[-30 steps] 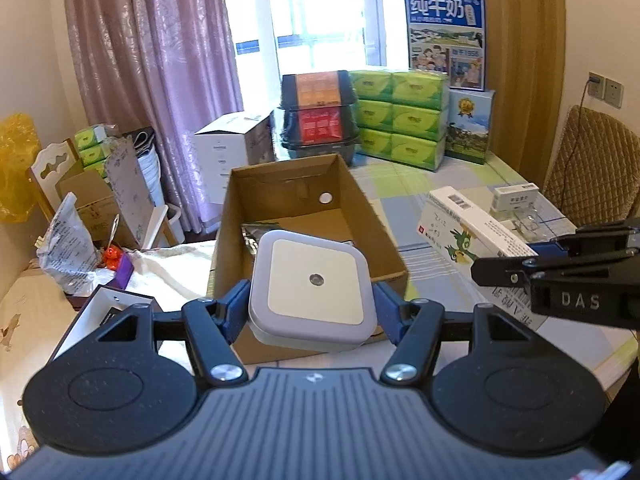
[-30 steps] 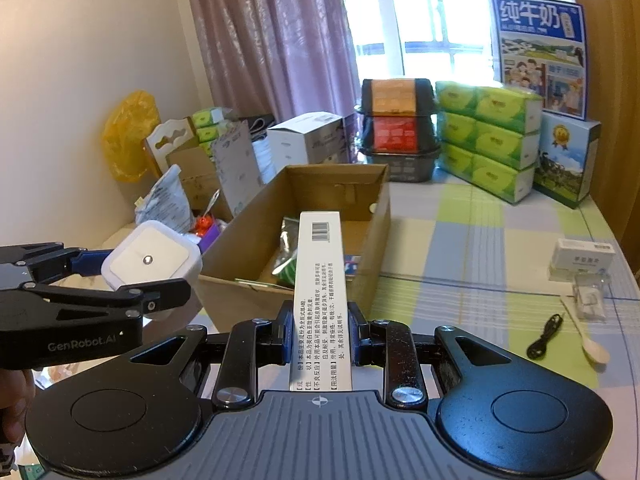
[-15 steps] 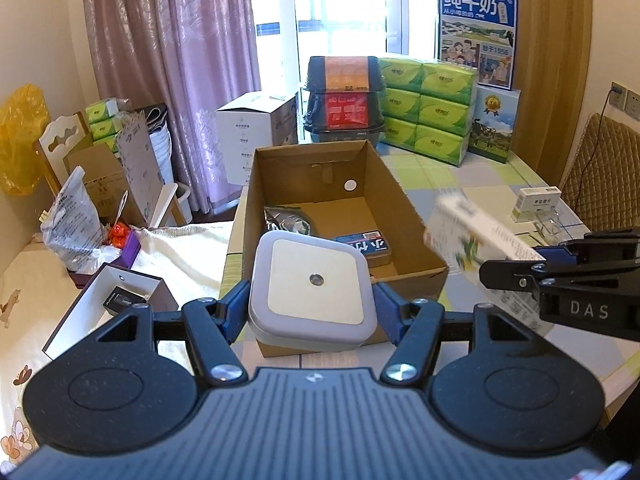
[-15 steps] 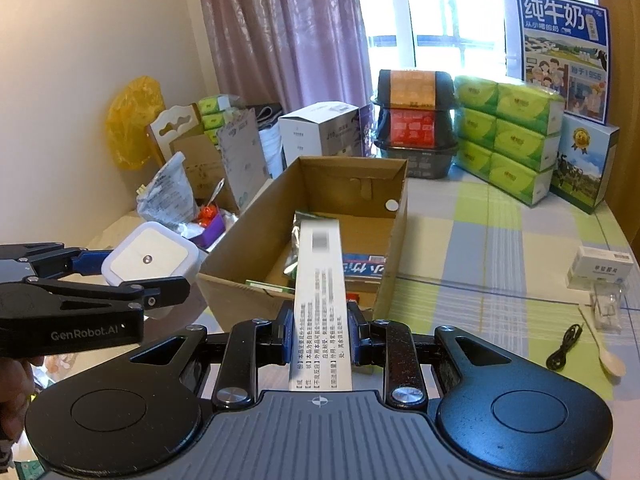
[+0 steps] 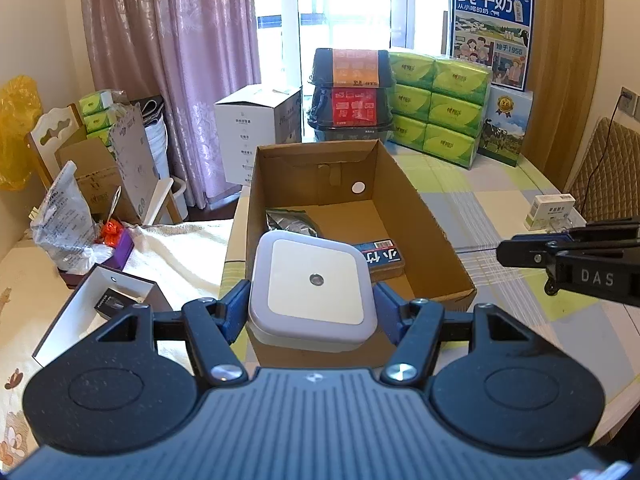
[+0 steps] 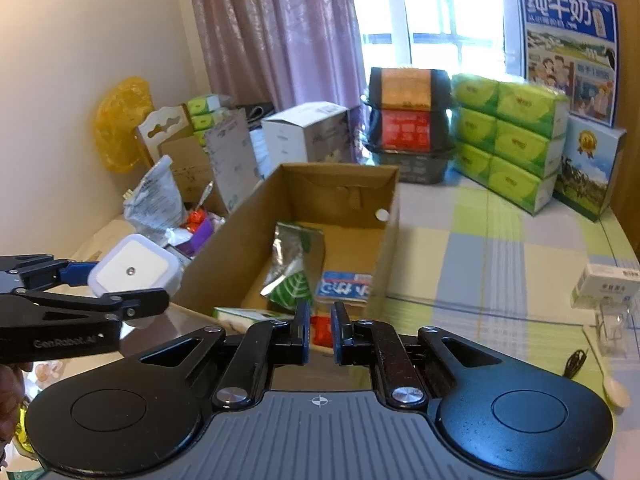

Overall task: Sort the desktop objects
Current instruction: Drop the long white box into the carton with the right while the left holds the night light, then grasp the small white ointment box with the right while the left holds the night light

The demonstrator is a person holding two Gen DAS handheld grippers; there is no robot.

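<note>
My left gripper (image 5: pixel 312 300) is shut on a white square night light (image 5: pixel 314 284) with rounded corners, held just in front of the near end of an open cardboard box (image 5: pixel 420 208). From the right wrist view the night light (image 6: pixel 132 270) hangs left of the cardboard box (image 6: pixel 240 220). My right gripper (image 6: pixel 320 320) hovers over the near end of the box, fingers a narrow gap apart with nothing between them. A long white and green carton (image 6: pixel 240 313) lies in the box's near end. A foil pouch (image 6: pixel 294 256) and a blue pack (image 6: pixel 346 286) also lie inside.
On the checked tablecloth to the right are a small white medicine box (image 6: pixel 606 286), a clear plastic piece (image 6: pixel 612 328), a black cable (image 6: pixel 574 362) and a spoon (image 6: pixel 612 388). Green tissue packs (image 5: pixel 440 108) and black containers (image 5: pixel 352 92) stand behind the box. Left is an open white case (image 5: pixel 100 304).
The long white carton has left my right gripper and now lies in the cardboard box; the right fingers have come closer together. My left gripper has kept hold of the night light.
</note>
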